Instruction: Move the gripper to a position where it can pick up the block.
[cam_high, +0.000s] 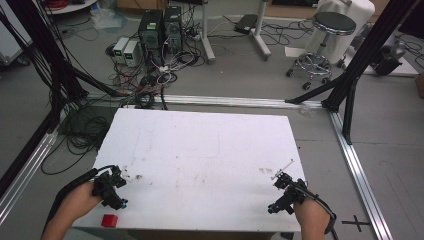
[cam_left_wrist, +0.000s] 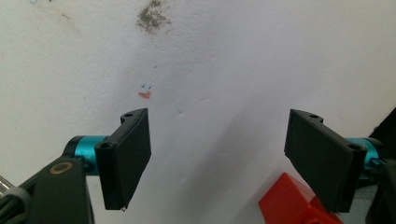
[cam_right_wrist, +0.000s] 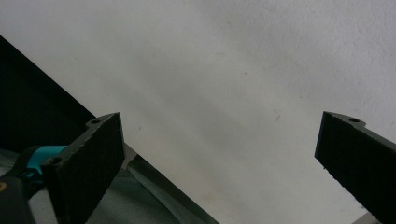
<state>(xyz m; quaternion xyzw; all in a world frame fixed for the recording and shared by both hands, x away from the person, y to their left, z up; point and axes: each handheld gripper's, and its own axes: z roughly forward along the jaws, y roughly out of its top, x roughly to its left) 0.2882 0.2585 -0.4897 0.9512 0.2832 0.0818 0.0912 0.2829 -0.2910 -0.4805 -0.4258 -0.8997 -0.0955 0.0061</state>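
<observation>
I had both grippers parked at the near edge of the white table (cam_high: 200, 150), left gripper (cam_high: 111, 187) and right gripper (cam_high: 286, 192) well apart. One red block (cam_high: 109, 220) sat at the near-left corner, just beside and nearer me than the left gripper; beside its right jaw in the left gripper view. Left hand nearer, likely the picker. Block's long axis: couldn't tell. Both jaws stood wide apart, empty. Count: one block, two grippers.

Left gripper (cam_high: 111, 187) and right gripper (cam_high: 286, 194) flank a white table (cam_high: 200, 150); red block (cam_high: 109, 220) near left.
</observation>
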